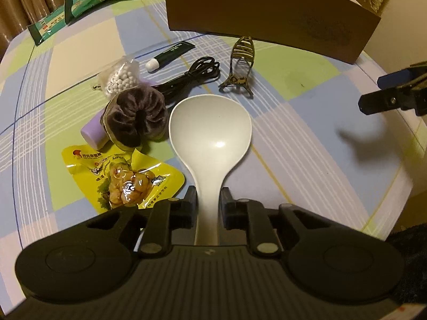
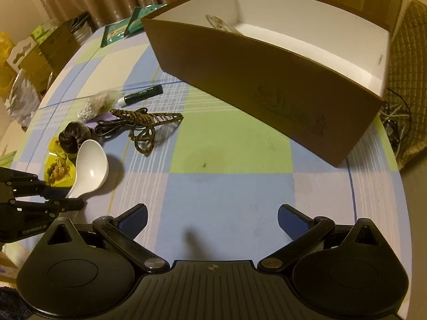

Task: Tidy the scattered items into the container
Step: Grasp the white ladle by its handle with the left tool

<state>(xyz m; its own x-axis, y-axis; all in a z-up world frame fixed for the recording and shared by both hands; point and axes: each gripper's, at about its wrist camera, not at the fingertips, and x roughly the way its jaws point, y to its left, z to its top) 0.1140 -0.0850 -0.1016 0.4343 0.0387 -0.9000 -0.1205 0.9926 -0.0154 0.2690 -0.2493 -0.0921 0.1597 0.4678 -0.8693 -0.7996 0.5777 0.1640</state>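
Note:
My left gripper [image 1: 208,200] is shut on the handle of a white ladle [image 1: 210,128], bowl forward, over the table; the ladle also shows in the right wrist view [image 2: 90,168]. Beside it lie a brown scrunchie [image 1: 136,117], a yellow snack packet [image 1: 125,178], a lilac cylinder [image 1: 93,133], a bag of white beads [image 1: 120,77], a black cable [image 1: 192,74], a green tube [image 1: 170,56] and a hair claw [image 1: 240,64]. The brown cardboard box [image 2: 240,80] stands open at the back, one item inside. My right gripper [image 2: 212,218] is open and empty above the tablecloth.
Two green packets [image 1: 88,5] lie at the table's far left. The checked tablecloth [image 2: 226,186] covers a round table whose edge curves close at right. A padded chair [image 2: 408,80] stands behind the box. Boxes and bags sit off the table at far left [image 2: 40,53].

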